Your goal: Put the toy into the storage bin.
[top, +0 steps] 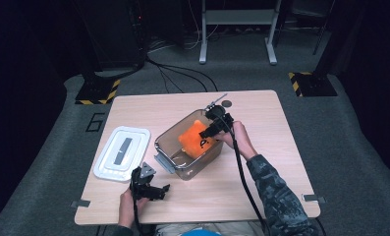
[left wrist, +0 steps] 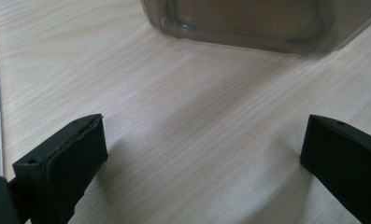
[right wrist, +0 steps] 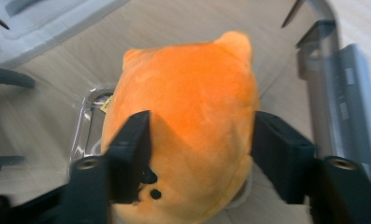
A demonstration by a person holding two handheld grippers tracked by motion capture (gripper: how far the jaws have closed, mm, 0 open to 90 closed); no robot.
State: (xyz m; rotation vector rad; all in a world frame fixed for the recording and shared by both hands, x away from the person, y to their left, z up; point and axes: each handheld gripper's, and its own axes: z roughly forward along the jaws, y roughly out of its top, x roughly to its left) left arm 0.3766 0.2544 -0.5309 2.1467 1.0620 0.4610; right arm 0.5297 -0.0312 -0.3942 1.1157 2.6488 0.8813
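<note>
the right claw [right wrist: 199, 154] is closing its two jaws on the orange plush toy [right wrist: 183, 116], one jaw pressing on each side of the soft body, and the toy is sitting inside the clear plastic box [top: 170, 147] in the middle of the desk [top: 261, 172]. i am judging that the grip can fail here: the plush is soft and round, so the jaws may be squeezing only the filling and the toy may be slipping out when it is lifted or pushed. the toy is also looking wide for the box, so it may be catching on the wall or the rim, and then the light box may be tilting or sliding on the desk, because nothing is holding it.

the toy is lying directly between the jaws of the right claw, with its ear pointing away from the camera. the left claw [left wrist: 202, 158] is resting wide open and empty on the desk, near the box, beside the white lid [top: 121, 152].
</note>
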